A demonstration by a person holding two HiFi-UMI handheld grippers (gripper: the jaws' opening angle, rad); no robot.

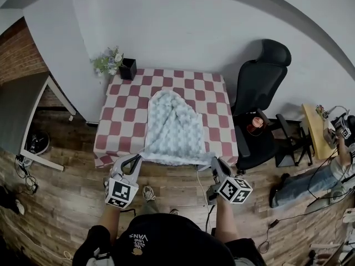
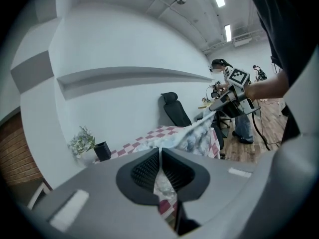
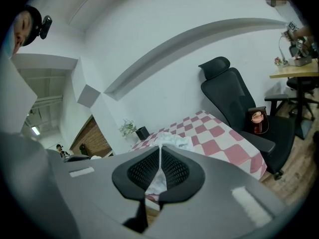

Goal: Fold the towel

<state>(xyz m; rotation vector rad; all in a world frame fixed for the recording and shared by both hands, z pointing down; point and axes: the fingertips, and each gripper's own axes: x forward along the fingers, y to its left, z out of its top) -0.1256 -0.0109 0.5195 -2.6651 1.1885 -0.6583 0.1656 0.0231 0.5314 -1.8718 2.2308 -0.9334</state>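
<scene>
Fingers (image 2: 145, 170), left gripper (image 2: 160, 154): clamped tight on the towel (image 1: 173, 127) at its 7 o'clock corner, with cloth pinched in the slit between them.
Fingers (image 3: 174, 171), right gripper (image 3: 159, 152): likewise closed on the 5 o'clock corner, with fabric squeezed between them.
Towel position: spread on the checked tabletop (image 1: 123, 103). Its near edge is stretched between both grippers, just past the tabletop's 6 o'clock edge. Its far end narrows to a rumpled peak toward 12 o'clock.
Step in hand: probably tensioning the near edge before carrying it over toward 12 o'clock.
Procedure: keep both grips closed. Hold the two corners level and evenly apart so the edge runs straight. Draw toward 6 o'clock only enough to flatten the far peak. Then lift and move both hands together.
Caution: an uneven pull is likely to skew the fold, and too much pull could drag the towel off the tabletop.
</scene>
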